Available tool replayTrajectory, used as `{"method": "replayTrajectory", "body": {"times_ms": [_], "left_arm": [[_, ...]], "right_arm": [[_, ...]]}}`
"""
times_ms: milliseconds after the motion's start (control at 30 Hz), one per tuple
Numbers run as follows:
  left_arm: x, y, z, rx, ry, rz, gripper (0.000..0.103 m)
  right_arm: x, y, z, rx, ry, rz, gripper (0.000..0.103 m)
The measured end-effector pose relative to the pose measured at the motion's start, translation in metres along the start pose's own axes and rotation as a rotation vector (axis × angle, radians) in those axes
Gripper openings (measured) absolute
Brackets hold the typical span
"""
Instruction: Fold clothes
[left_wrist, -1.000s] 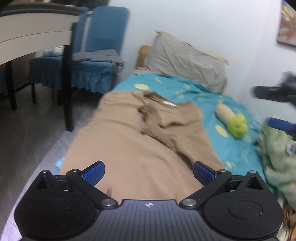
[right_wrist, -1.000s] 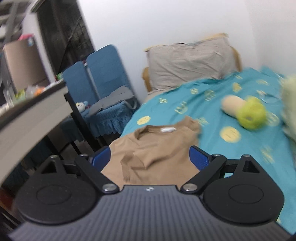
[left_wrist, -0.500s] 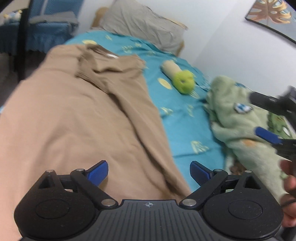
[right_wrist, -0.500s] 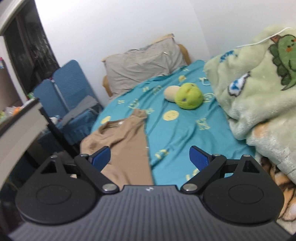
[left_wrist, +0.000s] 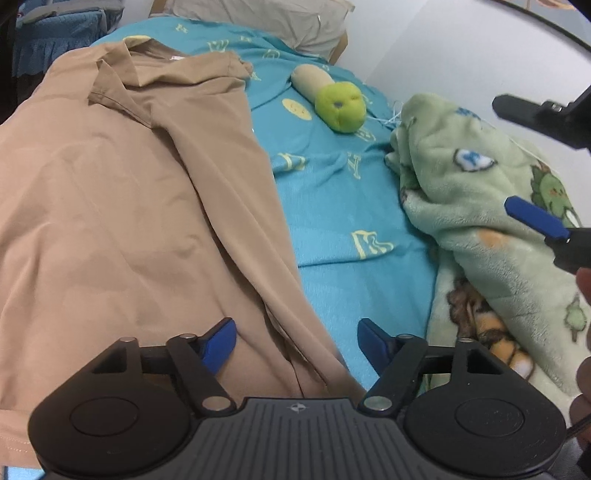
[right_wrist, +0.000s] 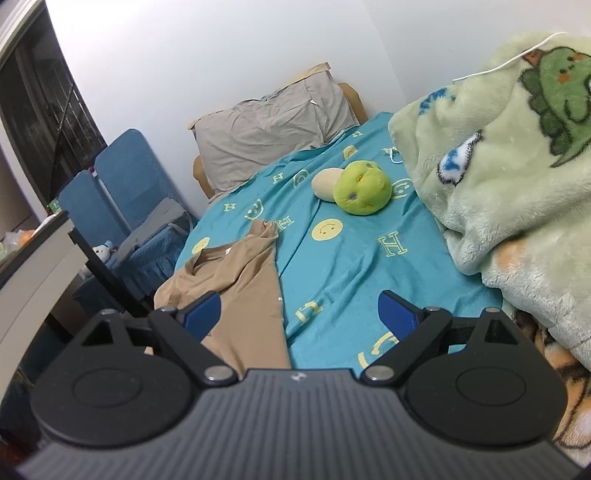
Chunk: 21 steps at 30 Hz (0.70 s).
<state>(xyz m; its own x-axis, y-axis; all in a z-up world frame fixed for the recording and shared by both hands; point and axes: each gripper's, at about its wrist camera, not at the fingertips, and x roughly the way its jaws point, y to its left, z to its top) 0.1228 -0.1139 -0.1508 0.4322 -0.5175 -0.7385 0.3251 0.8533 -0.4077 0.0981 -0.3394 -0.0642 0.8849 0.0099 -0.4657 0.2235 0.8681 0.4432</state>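
Going for the tan shirt (left_wrist: 122, 206) hem: left claw (left_wrist: 295, 339) closing around its edge, right claw (right_wrist: 299, 314) open; next, pinch and lift.

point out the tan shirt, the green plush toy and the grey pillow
tan shirt (left_wrist: 110, 206), left wrist view, middle of its body
green plush toy (right_wrist: 364, 188), right wrist view, its green head
grey pillow (right_wrist: 269, 129), right wrist view, its front face

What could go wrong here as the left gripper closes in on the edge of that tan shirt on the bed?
1. The left gripper is closing around a rippled side edge of the tan shirt; it may pinch only one layer, or snag the teal sheet too.
2. The sleeve near the collar lies bunched, so the fold may come out crooked.
3. The green blanket lies close by and could crowd the right gripper.
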Motion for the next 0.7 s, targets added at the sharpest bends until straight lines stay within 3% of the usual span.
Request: {"method": "replayTrajectory", "body": {"times_ms": [133, 233, 400, 600, 700], "left_arm": [[0.003, 0.005, -0.003, 0.012, 0.010, 0.032, 0.027], [0.000, 0.011, -0.003, -0.008, 0.012, 0.026, 0.009], [-0.021, 0.020, 0.003, -0.052, -0.002, -0.014, 0.006], [-0.060, 0.057, 0.024, -0.194, 0.035, -0.096, 0.005], [-0.080, 0.082, 0.033, -0.218, 0.050, -0.070, 0.005]], "right_arm": [[0.002, -0.002, 0.000, 0.004, 0.010, -0.003, 0.093], [0.005, -0.005, -0.001, 0.017, 0.022, -0.009, 0.093], [0.006, -0.010, -0.001, 0.042, 0.032, -0.018, 0.093], [0.008, -0.018, 0.000, 0.068, 0.043, -0.026, 0.093], [0.011, -0.021, 0.000, 0.088, 0.055, -0.021, 0.093]]}}
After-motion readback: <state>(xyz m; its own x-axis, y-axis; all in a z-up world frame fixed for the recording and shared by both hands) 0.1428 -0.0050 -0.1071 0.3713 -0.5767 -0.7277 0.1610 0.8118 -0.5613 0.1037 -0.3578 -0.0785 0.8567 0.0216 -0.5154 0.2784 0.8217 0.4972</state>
